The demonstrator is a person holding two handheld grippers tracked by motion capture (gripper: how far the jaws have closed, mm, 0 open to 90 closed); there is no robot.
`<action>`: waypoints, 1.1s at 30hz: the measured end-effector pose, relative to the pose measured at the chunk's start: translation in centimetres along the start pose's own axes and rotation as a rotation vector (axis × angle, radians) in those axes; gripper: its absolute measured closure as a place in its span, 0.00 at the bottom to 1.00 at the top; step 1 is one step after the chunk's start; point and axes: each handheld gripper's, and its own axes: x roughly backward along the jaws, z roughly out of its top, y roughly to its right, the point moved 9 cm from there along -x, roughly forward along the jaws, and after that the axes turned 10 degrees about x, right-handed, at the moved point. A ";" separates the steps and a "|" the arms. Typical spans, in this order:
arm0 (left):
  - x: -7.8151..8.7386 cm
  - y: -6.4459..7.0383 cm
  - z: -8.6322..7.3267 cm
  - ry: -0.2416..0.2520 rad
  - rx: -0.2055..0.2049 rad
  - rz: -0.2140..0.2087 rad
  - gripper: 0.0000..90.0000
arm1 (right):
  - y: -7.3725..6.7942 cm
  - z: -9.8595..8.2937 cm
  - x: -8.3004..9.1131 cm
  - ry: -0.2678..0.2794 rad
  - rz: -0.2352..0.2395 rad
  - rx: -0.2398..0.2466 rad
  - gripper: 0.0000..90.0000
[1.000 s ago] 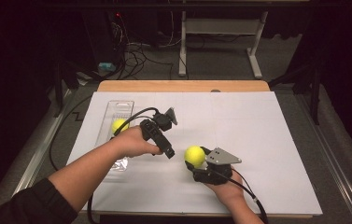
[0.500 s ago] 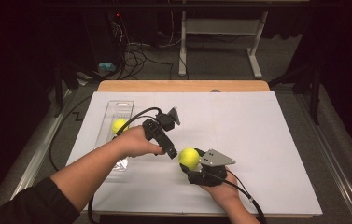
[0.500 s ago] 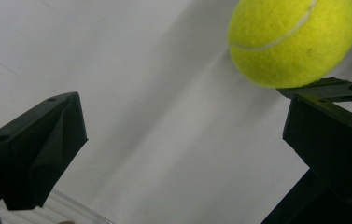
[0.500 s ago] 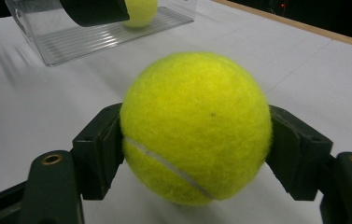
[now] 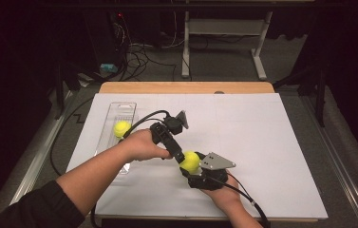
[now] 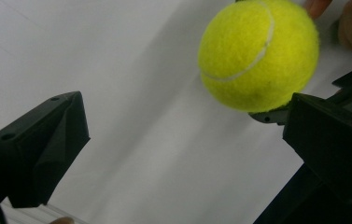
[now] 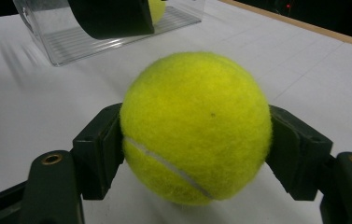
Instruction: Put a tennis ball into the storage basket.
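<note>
While the right gripper (image 7: 194, 154) clamps a tennis ball (image 5: 190, 161) betw. both jaws, just above the white table sheet (image 5: 262, 142) near its front edge, the left gripper (image 6: 183, 140) stands w/ jaws spread wide, holding nothing (ball just beside its right jaw in the left gripper view). Second ball (image 5: 121, 128) sits in clear tray (image 5: 115, 111), left side of the sheet, well apart from the clamped ball.
</note>
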 end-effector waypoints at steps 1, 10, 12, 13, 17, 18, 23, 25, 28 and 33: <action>0.0 0.1 0.1 -0.001 -0.004 0.002 0.02 | -0.1 0.0 0.0 -0.001 0.001 -0.013 0.30; -0.1 1.0 0.7 0.003 -0.007 -0.018 0.02 | -0.1 0.3 0.0 0.013 0.003 -0.007 0.30; -0.1 1.2 0.8 0.003 -0.008 -0.023 0.02 | -0.1 0.3 0.0 0.014 0.003 -0.007 0.30; -0.2 1.4 0.8 0.003 -0.011 -0.030 0.02 | -0.1 0.3 0.0 0.014 0.004 -0.009 0.30; -0.4 1.9 1.0 -0.004 -0.019 -0.031 0.02 | -0.3 0.3 0.0 0.011 0.006 -0.022 0.30; -0.4 2.0 1.1 -0.006 -0.021 -0.032 0.02 | -0.2 0.4 0.0 0.016 0.005 -0.004 0.30; -0.6 2.4 1.3 -0.008 -0.022 -0.028 0.01 | -0.3 0.5 -0.1 0.020 0.011 -0.013 0.30; -0.7 2.5 1.4 -0.010 -0.021 -0.027 0.01 | -0.3 0.5 -0.1 0.019 0.009 -0.002 0.30; -0.9 2.6 1.5 -0.013 -0.021 -0.029 0.01 | -0.3 0.5 0.0 0.022 0.010 -0.003 0.30; -1.2 2.8 1.7 -0.016 -0.021 -0.034 0.01 | -0.3 0.7 0.1 0.028 0.011 -0.020 0.30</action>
